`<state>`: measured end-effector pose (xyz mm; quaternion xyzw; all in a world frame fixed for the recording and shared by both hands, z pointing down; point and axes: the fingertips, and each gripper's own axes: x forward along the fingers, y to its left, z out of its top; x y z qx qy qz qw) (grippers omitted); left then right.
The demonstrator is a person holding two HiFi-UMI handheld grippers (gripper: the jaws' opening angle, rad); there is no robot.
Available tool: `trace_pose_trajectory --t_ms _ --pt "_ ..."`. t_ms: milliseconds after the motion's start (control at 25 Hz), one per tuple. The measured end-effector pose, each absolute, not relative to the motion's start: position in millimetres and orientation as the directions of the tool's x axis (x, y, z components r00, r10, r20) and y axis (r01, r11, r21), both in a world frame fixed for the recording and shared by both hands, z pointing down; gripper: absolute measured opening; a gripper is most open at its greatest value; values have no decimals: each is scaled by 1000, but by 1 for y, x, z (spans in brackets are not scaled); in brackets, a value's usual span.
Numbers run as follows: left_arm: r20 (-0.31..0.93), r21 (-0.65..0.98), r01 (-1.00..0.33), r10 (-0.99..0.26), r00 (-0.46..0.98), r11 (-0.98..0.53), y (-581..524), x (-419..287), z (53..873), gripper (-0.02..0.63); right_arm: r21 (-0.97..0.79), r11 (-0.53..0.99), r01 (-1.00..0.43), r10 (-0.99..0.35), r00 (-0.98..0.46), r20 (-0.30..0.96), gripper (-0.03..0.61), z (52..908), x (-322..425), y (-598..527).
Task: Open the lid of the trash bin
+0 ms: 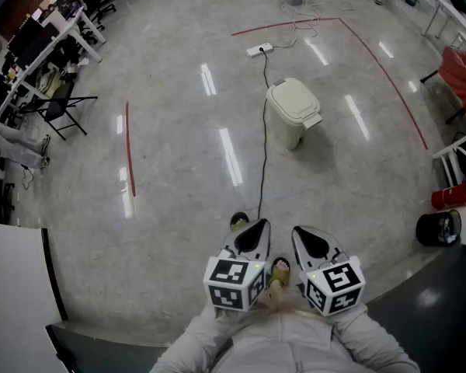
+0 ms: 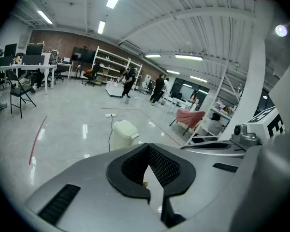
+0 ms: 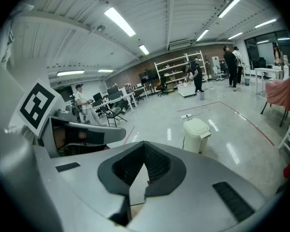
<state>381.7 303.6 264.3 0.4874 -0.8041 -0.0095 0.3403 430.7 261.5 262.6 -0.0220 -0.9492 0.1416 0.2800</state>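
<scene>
trash bin [image 1: 293, 113], well ahead of left gripper [image 1: 259, 227]

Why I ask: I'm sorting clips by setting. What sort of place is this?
Probably a large lab or workshop hall: desks with monitors along one side, open shelving racks at the far wall, and red tape lines marking the floor where the trash bin stands.

We see our right gripper [image 3: 144, 146] with its jaws closed at the tips and nothing between them. Beyond it, well apart on the shiny floor [image 3: 159, 124], stands a white trash bin [image 3: 196, 138] with its lid [image 3: 196, 126] down. A red line [image 3: 241, 112] runs along the floor to the bin's right. Far off, a person [image 3: 195, 79] stands near shelves [image 3: 174, 71].
</scene>
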Motion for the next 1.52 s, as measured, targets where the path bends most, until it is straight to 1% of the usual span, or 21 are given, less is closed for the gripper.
trace_pose_trajectory --t_ms 160,400,920,1200,1520 --pt "532 342 -767 -785 -319 543 302 359 265 5 -270 962 -40 115 -839 531 -3 268 419 256" --pt "532 355 -762 -787 -311 541 302 319 264 5 -264 963 -47 109 -831 545 -3 267 387 255" --pt "517 343 -788 -803 -296 512 306 182 247 5 -275 955 -108 53 -854 518 -3 252 245 248" --pt "536 341 -815 -809 -242 470 312 129 256 5 -265 950 -167 -8 -859 511 -3 254 186 248" --pt "538 368 -820 -820 -196 438 310 94 264 5 -233 946 -223 -76 -856 512 -3 251 142 235"
